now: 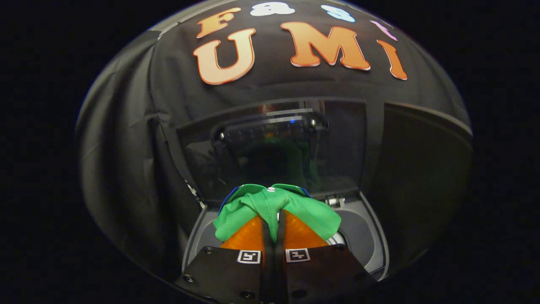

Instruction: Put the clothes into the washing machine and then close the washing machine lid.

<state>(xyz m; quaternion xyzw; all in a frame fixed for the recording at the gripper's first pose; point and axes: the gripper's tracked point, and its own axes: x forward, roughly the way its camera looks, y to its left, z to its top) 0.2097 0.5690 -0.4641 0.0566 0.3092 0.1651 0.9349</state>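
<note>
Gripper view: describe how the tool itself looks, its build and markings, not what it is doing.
The tool has two wedge-shaped fingers that taper toward their tips and sit close together. Each is mounted on a dark, flat, blocky carrier with visible screw heads at the corners. A small square black-and-white fiducial marker is fixed on each carrier, just behind the finger. No cables or sleeves are visible.

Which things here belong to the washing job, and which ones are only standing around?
For the job:
- green garment, pinched between the fingers of the gripper
- washing machine, just below
- its lid, raised open

Not part of it:
- black cloth wall behind the machine
</note>
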